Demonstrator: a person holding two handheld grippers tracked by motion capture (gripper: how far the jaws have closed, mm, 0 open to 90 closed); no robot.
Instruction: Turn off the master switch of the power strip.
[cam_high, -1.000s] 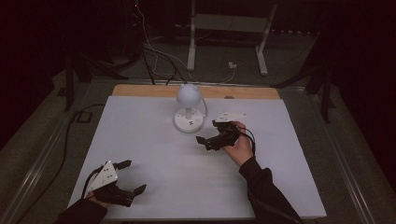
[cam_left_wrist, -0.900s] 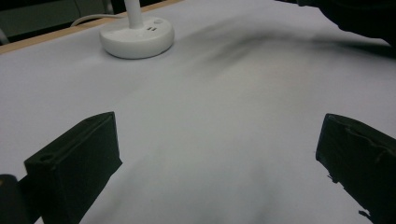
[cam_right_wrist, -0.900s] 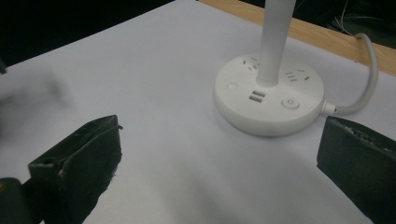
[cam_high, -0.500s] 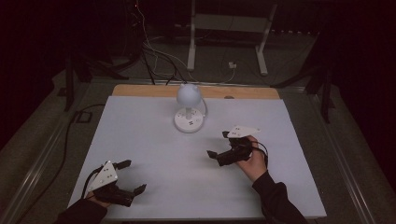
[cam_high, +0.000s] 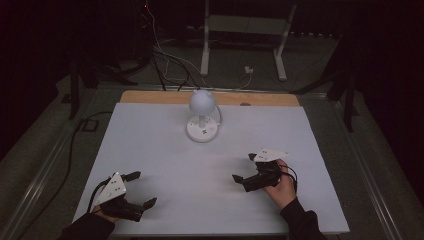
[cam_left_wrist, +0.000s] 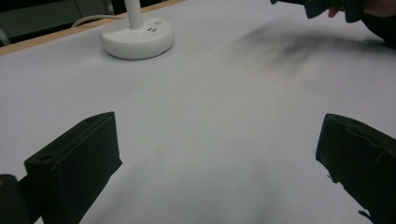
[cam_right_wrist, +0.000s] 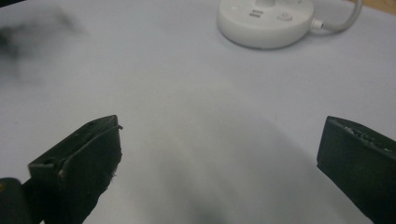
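Note:
A small white desk lamp (cam_high: 202, 112) with a round head stands on its disc base at the back middle of the white table (cam_high: 150, 145). Its base (cam_left_wrist: 137, 37) lies ahead of my left gripper, and the same base (cam_right_wrist: 266, 18) with buttons and a cord lies ahead of my right gripper. My left gripper (cam_high: 141, 189) rests near the front left corner, open and holding nothing. My right gripper (cam_high: 244, 167) hovers at the front right, open and empty, pointing left toward the middle. The right hand and gripper (cam_left_wrist: 327, 7) show far off in the left gripper view.
A wooden strip (cam_high: 150, 96) runs along the table's far edge. Behind it, cables (cam_high: 165, 55) and a white metal stand (cam_high: 245, 30) sit on the dark floor. A black cable (cam_high: 75, 145) trails off the left side.
My right gripper has drawn back from beside the lamp toward the front right of the table. The left gripper has stayed in place.

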